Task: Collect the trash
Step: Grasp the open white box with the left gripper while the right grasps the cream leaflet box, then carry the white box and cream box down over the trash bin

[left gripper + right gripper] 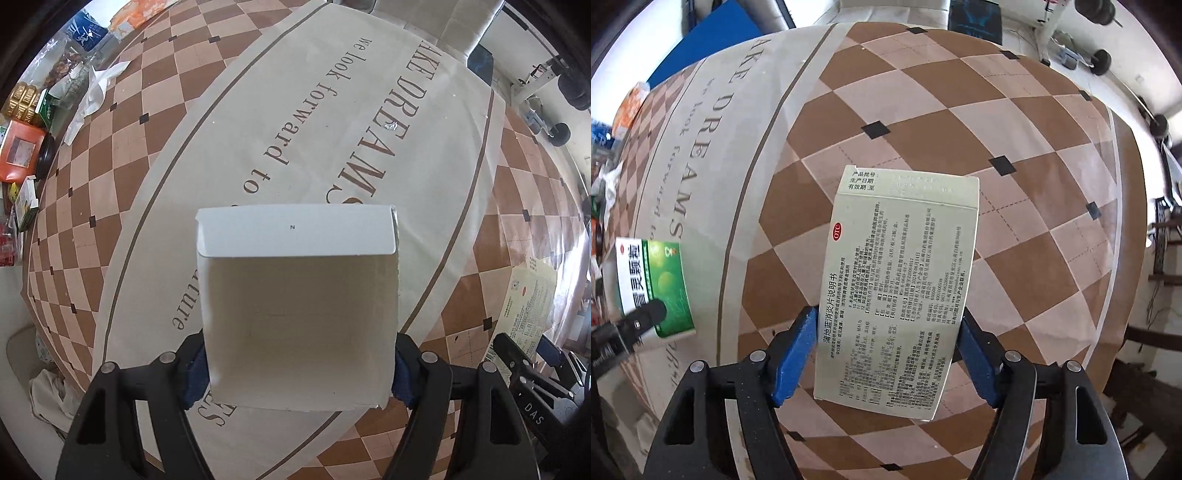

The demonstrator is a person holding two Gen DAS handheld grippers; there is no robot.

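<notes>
The left gripper point(299, 369) is clamping a white carton point(299, 314) between its blue pads, jaws closed against the carton's two side walls near its lower edge. The carton is hanging above the printed tablecloth point(332, 129), over the end of the word DREAMS, its long axis running forward along the fingers and its folded flap pointing away from the camera. Gripping it low by the sides probably keeps the light card from buckling while it is being carried.

The right gripper point(886, 354) is likewise closed on a pale green medicine box point(897, 295), pads pressing its long edges about halfway up. This box is hovering over the brown checks to the right of DREAMS, its length running along the fingers and leaning slightly rightward, the date-stamped end facing away. In the right wrist view the left gripper's carton is showing its green printed face beside the lettering.

Farther off, left of DREAMS, a crumpled white tissue point(92, 96) and assorted packets point(26, 147) are lying along the tablecloth's edge, likely trash not yet collected.
</notes>
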